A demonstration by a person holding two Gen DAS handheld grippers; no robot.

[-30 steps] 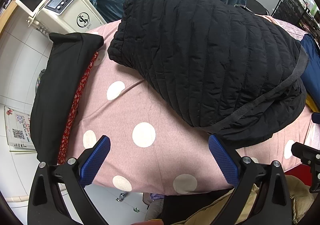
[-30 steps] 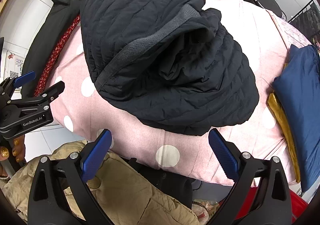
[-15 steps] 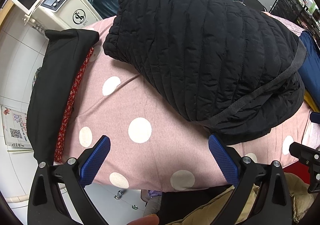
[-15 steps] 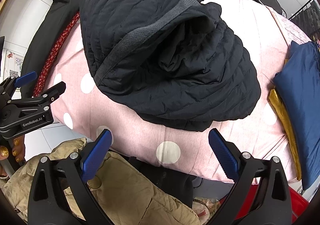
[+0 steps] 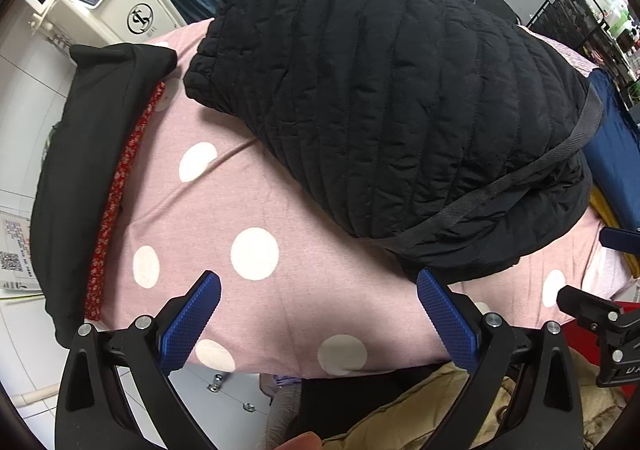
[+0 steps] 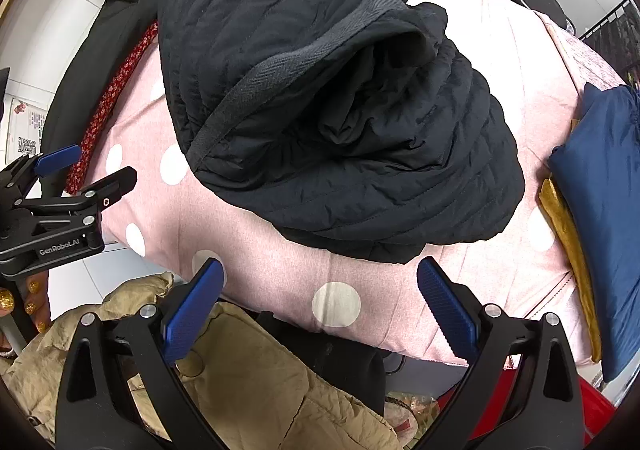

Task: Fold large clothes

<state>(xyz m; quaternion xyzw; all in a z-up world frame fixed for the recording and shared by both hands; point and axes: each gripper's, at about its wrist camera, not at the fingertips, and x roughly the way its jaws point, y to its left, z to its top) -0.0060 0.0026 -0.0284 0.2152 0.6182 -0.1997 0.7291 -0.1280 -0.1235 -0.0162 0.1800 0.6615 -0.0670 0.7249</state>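
Lying bulky near the pink polka-dot bed's (image 5: pixel 256 209) front edge, the folded black quilted puffer jacket (image 5: pixel 400 109) may spring open unrestrained, both left claw (image 5: pixel 318 316) and right claw (image 6: pixel 318 308) wide and empty.

Lying folded in a thick bundle on the pink polka-dot bed: black quilted jacket (image 5: pixel 400 121), grey-trimmed edge outward.

Folded black quilted jacket (image 5: pixel 392 109) lies on the pink polka-dot bedsheet (image 5: pixel 224 209). Left claw (image 5: pixel 318 314), blue-padded fingers spread wide, hovers at the near edge, gripping nothing.
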